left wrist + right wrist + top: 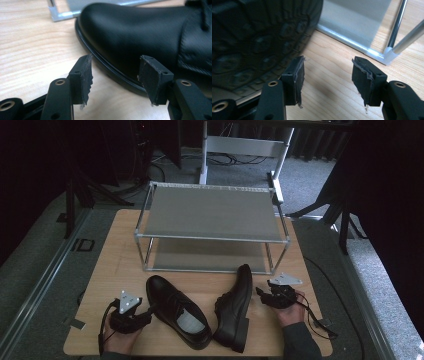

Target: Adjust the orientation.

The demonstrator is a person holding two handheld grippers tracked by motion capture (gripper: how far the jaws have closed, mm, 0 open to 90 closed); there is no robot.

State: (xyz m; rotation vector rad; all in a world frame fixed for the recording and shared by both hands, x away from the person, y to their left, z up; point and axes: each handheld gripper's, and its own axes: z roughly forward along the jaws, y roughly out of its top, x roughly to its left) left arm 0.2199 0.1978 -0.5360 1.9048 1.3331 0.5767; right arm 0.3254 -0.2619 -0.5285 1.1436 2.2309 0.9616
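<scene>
Two black shoes lie between the grippers. The left gripper (115, 80), jaws wide and empty, faces the upright shoe (177, 311)'s toe welt; the right gripper (327, 80), also wide, has the tipped shoe (235, 307)'s sole just beside its left finger (295, 80).

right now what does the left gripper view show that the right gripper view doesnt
Left gripper view alone: the smooth upper of the upright shoe, its laces at the top right, and its sole edge between the open left gripper fingers. Right gripper view alone: the treaded sole of the tipped shoe, beside the open right gripper. Both share the wooden table and a corner of the metal rack.
</scene>
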